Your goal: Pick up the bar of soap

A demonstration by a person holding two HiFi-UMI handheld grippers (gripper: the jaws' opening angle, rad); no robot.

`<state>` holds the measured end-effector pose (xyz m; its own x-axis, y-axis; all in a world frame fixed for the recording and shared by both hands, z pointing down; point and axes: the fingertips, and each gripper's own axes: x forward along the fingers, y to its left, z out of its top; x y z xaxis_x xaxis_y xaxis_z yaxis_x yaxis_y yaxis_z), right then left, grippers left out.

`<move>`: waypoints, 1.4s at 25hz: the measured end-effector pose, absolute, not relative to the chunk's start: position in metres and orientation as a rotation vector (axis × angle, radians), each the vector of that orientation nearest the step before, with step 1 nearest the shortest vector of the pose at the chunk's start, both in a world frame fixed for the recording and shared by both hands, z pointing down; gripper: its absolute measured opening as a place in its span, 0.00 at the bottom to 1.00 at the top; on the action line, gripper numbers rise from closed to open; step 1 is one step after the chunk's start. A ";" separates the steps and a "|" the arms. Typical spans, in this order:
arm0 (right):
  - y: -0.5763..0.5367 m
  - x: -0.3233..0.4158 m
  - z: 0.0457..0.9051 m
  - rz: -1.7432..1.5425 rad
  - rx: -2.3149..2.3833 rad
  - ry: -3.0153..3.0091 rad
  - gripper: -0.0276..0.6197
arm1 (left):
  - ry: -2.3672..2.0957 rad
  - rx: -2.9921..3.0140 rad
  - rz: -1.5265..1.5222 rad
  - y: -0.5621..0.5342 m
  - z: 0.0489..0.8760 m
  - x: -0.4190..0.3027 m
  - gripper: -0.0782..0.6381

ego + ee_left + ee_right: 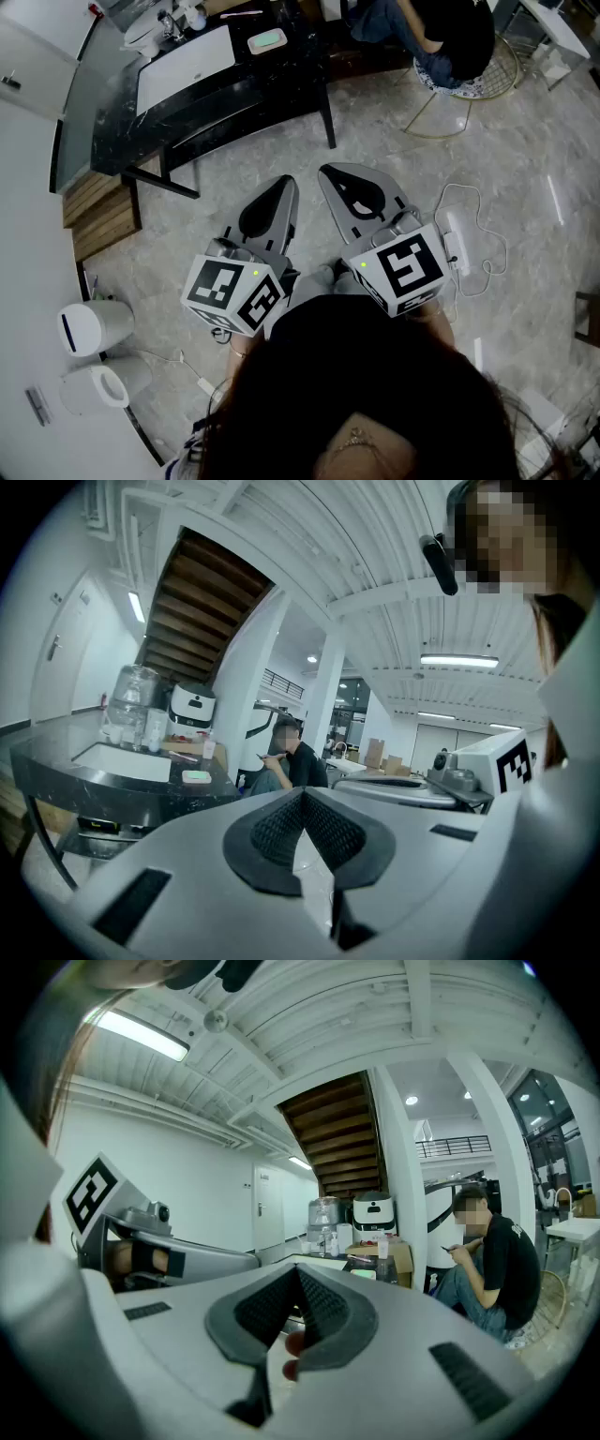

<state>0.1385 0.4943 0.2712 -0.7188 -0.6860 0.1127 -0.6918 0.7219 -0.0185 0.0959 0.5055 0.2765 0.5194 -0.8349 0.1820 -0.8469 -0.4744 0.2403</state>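
The bar of soap (267, 40) is pale green and lies in a white dish on the far black table (234, 94). It shows small in the left gripper view (196, 777) and in the right gripper view (364, 1274). My left gripper (282, 184) is held close to my body over the marble floor, well short of the table, its jaws shut with nothing in them (302, 795). My right gripper (329, 172) hangs beside it, also shut and empty (295, 1270). Both point toward the table.
A white basin (187, 61) is set in the table left of the soap, with bottles behind it. A person (450, 37) sits on a wire chair at the far right. A power strip with cable (457, 239) lies on the floor. White bins (94, 323) stand at left beside wooden steps (98, 211).
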 end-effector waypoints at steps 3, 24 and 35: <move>0.488 0.144 0.272 0.097 1.127 -2.832 0.05 | -1.411 2.461 0.050 0.498 0.276 0.102 0.10; 0.383 0.113 0.294 0.121 1.019 -2.843 0.05 | -1.444 2.382 0.020 0.390 0.300 0.067 0.10; 0.293 0.069 0.290 0.132 1.103 -2.786 0.05 | -1.369 2.432 0.018 0.298 0.291 0.021 0.10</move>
